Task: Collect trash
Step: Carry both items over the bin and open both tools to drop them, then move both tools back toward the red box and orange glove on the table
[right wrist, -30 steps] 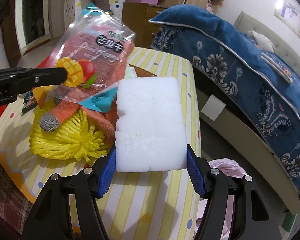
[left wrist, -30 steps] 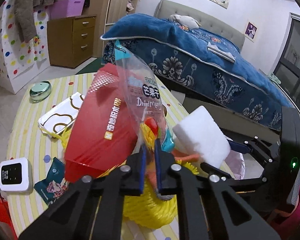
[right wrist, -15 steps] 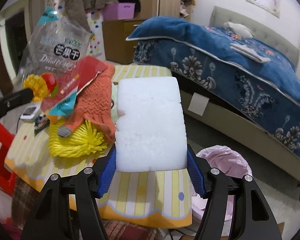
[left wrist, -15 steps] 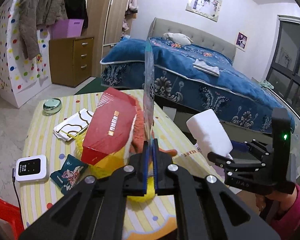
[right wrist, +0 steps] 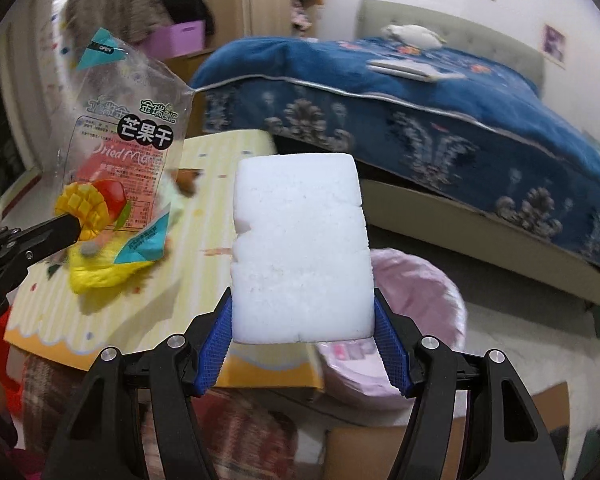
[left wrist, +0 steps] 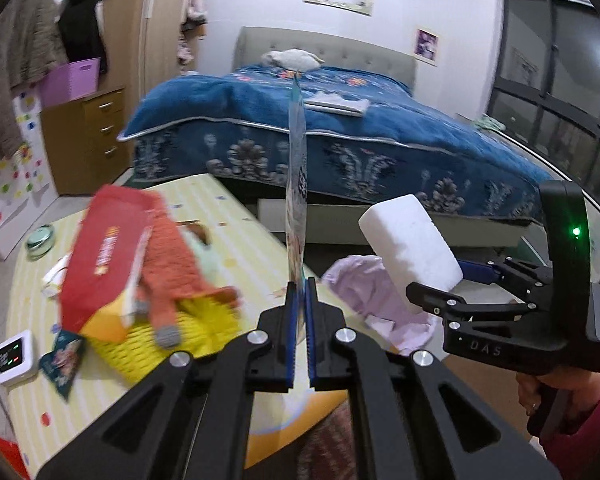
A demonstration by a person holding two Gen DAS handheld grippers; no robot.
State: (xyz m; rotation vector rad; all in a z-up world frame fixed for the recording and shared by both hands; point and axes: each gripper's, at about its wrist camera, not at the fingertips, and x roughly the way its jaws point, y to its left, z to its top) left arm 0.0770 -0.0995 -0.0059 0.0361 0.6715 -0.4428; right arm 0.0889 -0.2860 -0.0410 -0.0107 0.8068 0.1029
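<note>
My left gripper (left wrist: 300, 292) is shut on a clear dried-mango bag (left wrist: 296, 184), seen edge-on here and flat-on as the mango bag (right wrist: 128, 148) in the right wrist view, where the left gripper (right wrist: 74, 230) pinches its lower corner. My right gripper (right wrist: 302, 320) is shut on a white foam block (right wrist: 300, 252); the foam block (left wrist: 408, 240) also shows at the right in the left wrist view, above a bin lined with a pink bag (left wrist: 380, 300). The pink-lined bin (right wrist: 416, 296) stands on the floor just right of the table.
A yellow striped table (left wrist: 236, 236) carries a red box (left wrist: 104, 252), an orange glove (left wrist: 172, 264), a yellow mesh bundle (left wrist: 204, 320), a teal wrapper (left wrist: 64, 360) and a small white device (left wrist: 14, 356). A blue-covered bed (left wrist: 340, 140) lies behind. A cardboard box (right wrist: 380, 452) sits below.
Both grippers have swung right, away from the table's middle and toward the pink-lined bin, carrying the mango bag and the foam block. The bag has turned edge-on to the left camera.
</note>
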